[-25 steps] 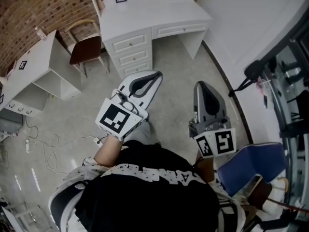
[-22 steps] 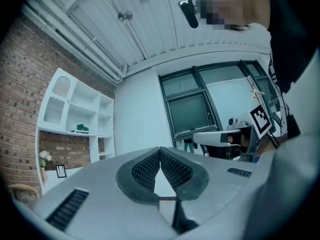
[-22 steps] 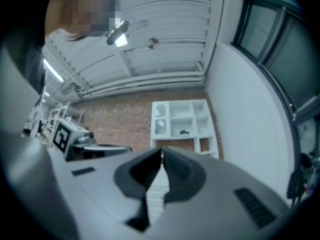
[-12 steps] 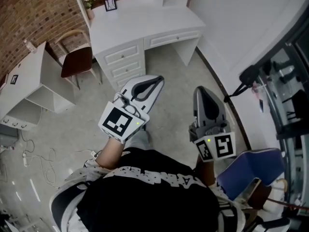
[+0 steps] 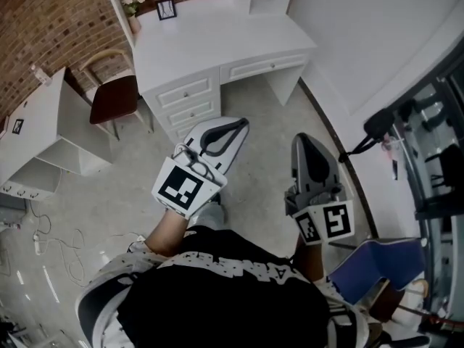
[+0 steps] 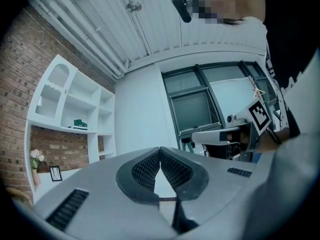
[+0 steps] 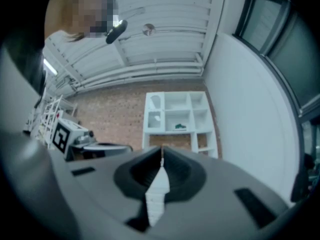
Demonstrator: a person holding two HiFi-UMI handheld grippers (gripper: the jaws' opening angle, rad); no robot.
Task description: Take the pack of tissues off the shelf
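A small green pack, probably the tissues (image 6: 80, 124), lies on a middle shelf of the white shelf unit (image 6: 67, 109) above the desk; the right gripper view shows this pack (image 7: 180, 126) far off too. My left gripper (image 5: 243, 122) is held at chest height and points toward the white desk (image 5: 217, 42). Its jaws are shut with nothing between them (image 6: 160, 150). My right gripper (image 5: 301, 132) is beside it, also shut and empty (image 7: 162, 160). Both are far from the shelf.
A brown chair (image 5: 114, 96) stands left of the desk, and a second white table (image 5: 43, 118) is further left. A vase (image 5: 133, 4) and a picture frame (image 5: 166, 8) sit on the desk. Cables (image 5: 54, 241) lie on the floor. A blue chair (image 5: 373, 259) is at my right.
The head view has shifted a little, so the desk sits lower in the picture. Both grippers stay shut and keep almost the same pose.
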